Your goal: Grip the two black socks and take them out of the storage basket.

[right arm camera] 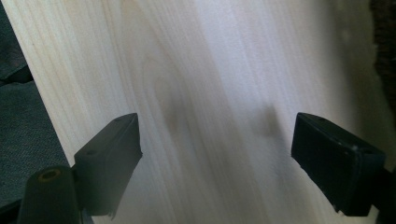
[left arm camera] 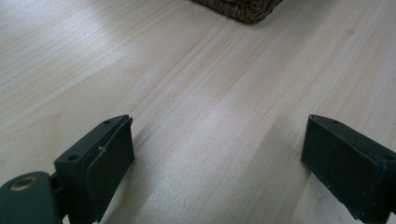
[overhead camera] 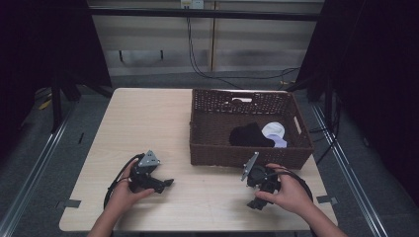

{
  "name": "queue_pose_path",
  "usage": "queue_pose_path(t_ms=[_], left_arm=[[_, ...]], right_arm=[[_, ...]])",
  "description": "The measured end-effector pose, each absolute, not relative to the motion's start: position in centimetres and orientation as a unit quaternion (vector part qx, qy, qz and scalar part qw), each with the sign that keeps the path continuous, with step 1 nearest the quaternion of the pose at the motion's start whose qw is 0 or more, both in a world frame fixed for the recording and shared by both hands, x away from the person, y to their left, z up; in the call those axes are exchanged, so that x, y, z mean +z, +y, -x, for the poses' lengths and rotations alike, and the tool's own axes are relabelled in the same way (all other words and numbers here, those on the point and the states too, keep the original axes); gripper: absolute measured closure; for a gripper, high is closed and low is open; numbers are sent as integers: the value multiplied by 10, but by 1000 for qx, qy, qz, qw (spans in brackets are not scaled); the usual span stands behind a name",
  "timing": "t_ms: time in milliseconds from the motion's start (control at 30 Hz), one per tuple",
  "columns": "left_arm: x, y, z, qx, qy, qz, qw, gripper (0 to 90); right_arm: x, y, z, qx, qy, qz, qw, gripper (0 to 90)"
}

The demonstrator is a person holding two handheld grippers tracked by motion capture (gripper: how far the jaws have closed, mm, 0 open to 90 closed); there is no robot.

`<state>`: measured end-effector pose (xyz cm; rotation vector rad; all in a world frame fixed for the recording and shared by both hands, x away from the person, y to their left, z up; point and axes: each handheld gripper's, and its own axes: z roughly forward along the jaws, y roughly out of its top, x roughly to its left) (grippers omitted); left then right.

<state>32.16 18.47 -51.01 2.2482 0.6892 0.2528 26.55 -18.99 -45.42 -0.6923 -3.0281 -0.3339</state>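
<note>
We count two grippers low over the table: left gripper at 7 o'clock, right gripper at 5, both with jaws spread wide, empty. One wicker basket at 1 o'clock holds one black cloth and one white cloth.

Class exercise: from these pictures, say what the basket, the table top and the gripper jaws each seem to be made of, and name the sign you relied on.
Basket: dark brown woven wicker or rattan, judging by its plaited walls. Table top: pale wood or wood-look laminate, matt, with fine straight grain lines. Left gripper and right gripper jaws: probably black moulded plastic, dull, with screw holes.
</note>
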Motion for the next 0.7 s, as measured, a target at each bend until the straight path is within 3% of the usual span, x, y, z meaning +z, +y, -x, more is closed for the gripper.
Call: queue_pose_path(t_ms=[700], left_arm=[[-510, 185, -322, 99, 270, -880, 378, 85]], right_arm=[[-392, -200, -288, -81, -974, 211, 18, 173]])
